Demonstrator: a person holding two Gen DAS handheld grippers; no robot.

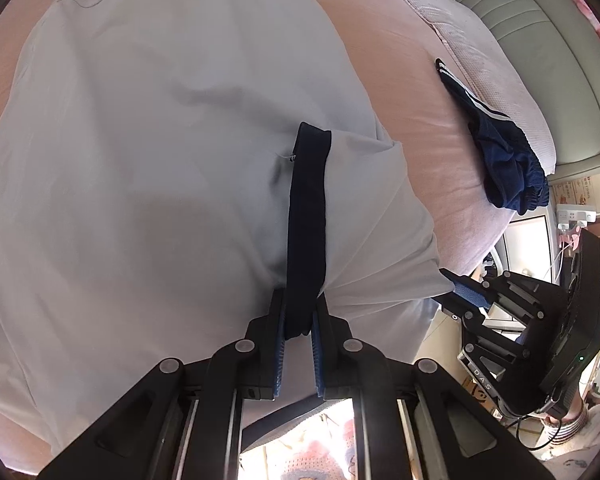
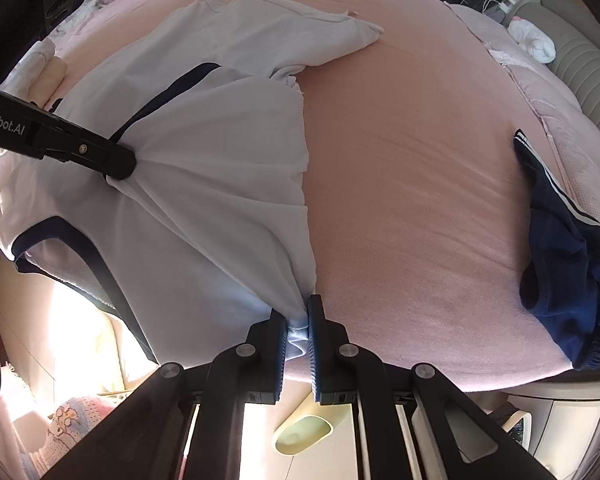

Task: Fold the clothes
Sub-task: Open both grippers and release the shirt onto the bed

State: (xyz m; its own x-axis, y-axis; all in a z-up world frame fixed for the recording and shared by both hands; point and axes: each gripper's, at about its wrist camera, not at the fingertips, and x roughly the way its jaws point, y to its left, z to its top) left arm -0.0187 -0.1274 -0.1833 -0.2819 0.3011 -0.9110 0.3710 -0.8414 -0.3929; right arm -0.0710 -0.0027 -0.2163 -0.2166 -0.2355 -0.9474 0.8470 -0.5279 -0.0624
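On the pink bed (image 2: 400,184) lies a white shirt (image 2: 204,168) with dark blue trim (image 1: 306,216). At its left, the left gripper (image 1: 298,316) is pinched tight on the dark blue band. Next to it, the right gripper (image 2: 298,330) squeezes a bunched white corner of the shirt at the bed's edge. Far to the right, dark blue shorts (image 2: 560,264) sit crumpled, well apart from the shirt.

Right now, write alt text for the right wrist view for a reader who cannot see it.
The right hand-held gripper is shut on the edge of a white shirt with navy trim spread on a pink bed. The left hand-held gripper pinches the same shirt from the left. Crumpled navy shorts lie apart at the right.
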